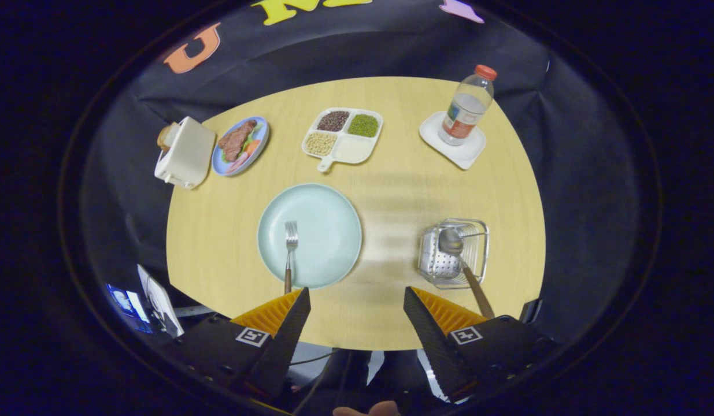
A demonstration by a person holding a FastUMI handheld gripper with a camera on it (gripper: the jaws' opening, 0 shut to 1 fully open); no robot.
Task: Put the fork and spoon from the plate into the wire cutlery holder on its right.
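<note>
1. I am holding my claw [357, 297] high over the near edge of the table [391, 190], looking steeply down on it. Its two fingers are standing wide apart and released, gripping nothing, with bare tabletop showing between them.

2. Each finger is tapering to a wedge-shaped tip with a ribbed inner pad, and each body is carrying a small square marker.

3. Just ahead of my left finger the round, smooth, pale mint plate [310, 235] is lying flat. The fork [289, 248] is resting on its left half, metal tines pointing away from me and its wooden handle sticking out over the near rim toward my left fingertip.

4. Just ahead of my right finger the wire cutlery holder [454, 252] is standing upright, right of the plate and well apart from it. It is a squarish wire basket with what is looking like a perforated metal wall, though I cannot tell for sure from above.

5. The spoon [461, 263] is already sitting in the holder, its metal bowl inside and its wooden handle leaning out over the near rim toward my right finger.

6. Beyond these, a white four-compartment dish [343, 138] is holding beans or grains, a blue plate [241, 145] is carrying food beside a white toaster [184, 152], and a clear plastic bottle [466, 107] with a red cap is standing on a white square coaster [454, 148].

7. The table is a pale wood-grain surface.
</note>
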